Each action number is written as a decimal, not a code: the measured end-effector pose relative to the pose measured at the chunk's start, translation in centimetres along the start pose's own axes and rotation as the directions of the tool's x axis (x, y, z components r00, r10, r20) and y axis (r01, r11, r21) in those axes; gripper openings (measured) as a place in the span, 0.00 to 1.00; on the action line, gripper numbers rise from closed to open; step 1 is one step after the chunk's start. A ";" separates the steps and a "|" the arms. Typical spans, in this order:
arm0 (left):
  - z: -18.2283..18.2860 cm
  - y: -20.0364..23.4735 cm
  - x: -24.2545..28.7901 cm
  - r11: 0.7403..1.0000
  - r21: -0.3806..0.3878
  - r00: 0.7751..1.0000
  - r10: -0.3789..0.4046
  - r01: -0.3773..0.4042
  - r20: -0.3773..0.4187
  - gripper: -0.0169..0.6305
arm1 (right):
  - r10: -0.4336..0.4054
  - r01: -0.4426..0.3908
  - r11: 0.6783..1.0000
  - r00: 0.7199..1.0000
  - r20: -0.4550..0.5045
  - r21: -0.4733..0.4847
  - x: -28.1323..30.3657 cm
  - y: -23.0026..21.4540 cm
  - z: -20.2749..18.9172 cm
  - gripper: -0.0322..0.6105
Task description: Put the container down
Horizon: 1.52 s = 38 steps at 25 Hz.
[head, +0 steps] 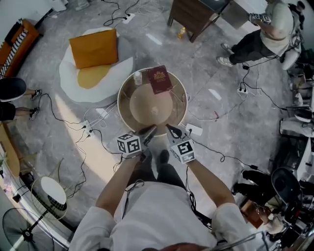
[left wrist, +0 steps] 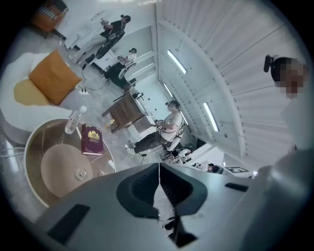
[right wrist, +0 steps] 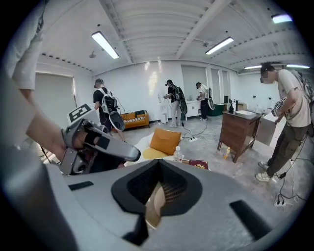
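Observation:
A clear plastic bottle (head: 138, 77), the container, rests on the round glass table (head: 123, 109) at its far left, beside a maroon book (head: 160, 79). Neither gripper touches it. My left gripper (head: 148, 132) and right gripper (head: 171, 131) hover side by side over the table's near edge, tips pointing toward each other. Both are shut with nothing between the jaws. The left gripper view shows its gripper (left wrist: 159, 172) with the jaws meeting, and the bottle (left wrist: 74, 120) and book (left wrist: 91, 139) far below. In the right gripper view the gripper (right wrist: 159, 172) is likewise shut, with the bottle (right wrist: 177, 155) beyond.
An orange cushion (head: 94, 47) lies on a white egg-shaped floor pad to the table's far left. Cables and power strips (head: 93, 128) run across the floor around the table. A wooden cabinet (head: 194, 14) and a standing person (head: 260, 34) are at the far right; a fan (head: 49, 193) is near left.

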<state>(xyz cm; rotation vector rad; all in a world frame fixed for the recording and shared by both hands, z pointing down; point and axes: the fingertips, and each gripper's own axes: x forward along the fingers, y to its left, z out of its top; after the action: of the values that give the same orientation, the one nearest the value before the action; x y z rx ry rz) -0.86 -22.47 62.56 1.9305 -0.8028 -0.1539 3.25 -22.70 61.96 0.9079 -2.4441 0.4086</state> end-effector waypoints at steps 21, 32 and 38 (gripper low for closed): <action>-3.7 -20.3 -8.7 0.830 0.441 0.929 0.225 -0.341 0.295 0.05 | 0.045 -0.028 0.991 0.991 0.127 -0.134 -20.3 3.5 3.9 0.04; -2.3 -22.0 -13.5 0.768 0.532 0.928 0.222 -0.355 0.300 0.05 | -0.032 0.055 0.992 0.980 0.197 -0.115 -22.4 6.4 6.5 0.04; -1.0 -21.8 -15.3 0.749 0.556 0.927 0.218 -0.359 0.305 0.05 | -0.059 0.085 0.990 0.976 0.211 -0.116 -23.1 6.8 7.2 0.04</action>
<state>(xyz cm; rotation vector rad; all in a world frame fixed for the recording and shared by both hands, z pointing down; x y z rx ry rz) -2.08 -6.46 41.22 2.3736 -1.4328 0.0997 11.31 -8.81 42.64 1.0262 -2.5804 0.1390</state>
